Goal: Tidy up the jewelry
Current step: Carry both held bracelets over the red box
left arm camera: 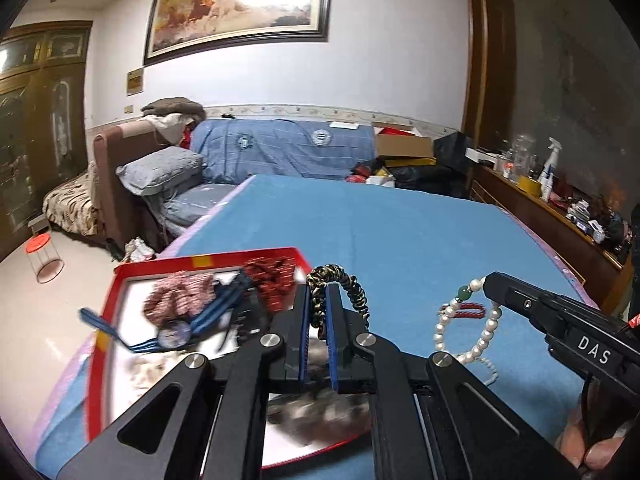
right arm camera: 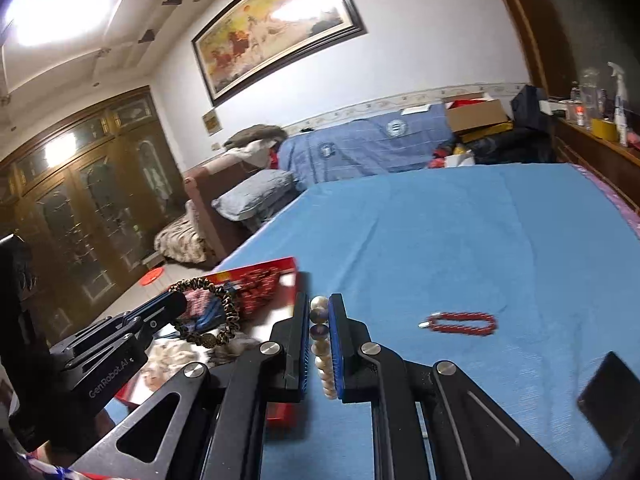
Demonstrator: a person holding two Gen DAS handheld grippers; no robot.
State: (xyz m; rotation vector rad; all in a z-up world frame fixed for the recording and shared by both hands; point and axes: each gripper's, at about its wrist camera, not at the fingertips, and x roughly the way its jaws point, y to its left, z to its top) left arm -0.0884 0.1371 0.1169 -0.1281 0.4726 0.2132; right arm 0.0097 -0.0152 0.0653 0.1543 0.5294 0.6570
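My left gripper (left arm camera: 319, 286) is shut on a dark gold-and-black beaded bracelet (left arm camera: 352, 286), which hangs above a red-rimmed tray (left arm camera: 105, 300). The tray holds pink and red beaded pieces and a blue watch (left arm camera: 176, 330). My right gripper (right arm camera: 319, 304) is shut on a pearl bracelet (right arm camera: 320, 344) with one green bead (left arm camera: 463, 293), held above the blue cloth to the tray's right. A red beaded bracelet (right arm camera: 460, 323) lies flat on the blue cloth (right arm camera: 480, 240), right of both grippers. In the right wrist view the left gripper (right arm camera: 176, 304) and its dark bracelet (right arm camera: 228, 316) hover over the tray (right arm camera: 288, 266).
A dark flat object (right arm camera: 608, 392) lies on the cloth at the near right. Beyond the table stand a sofa with pillows (left arm camera: 160, 170), cardboard boxes (left arm camera: 404, 146) and a wooden sideboard with bottles (left arm camera: 548, 168). A hand (left arm camera: 592, 444) grips the right tool.
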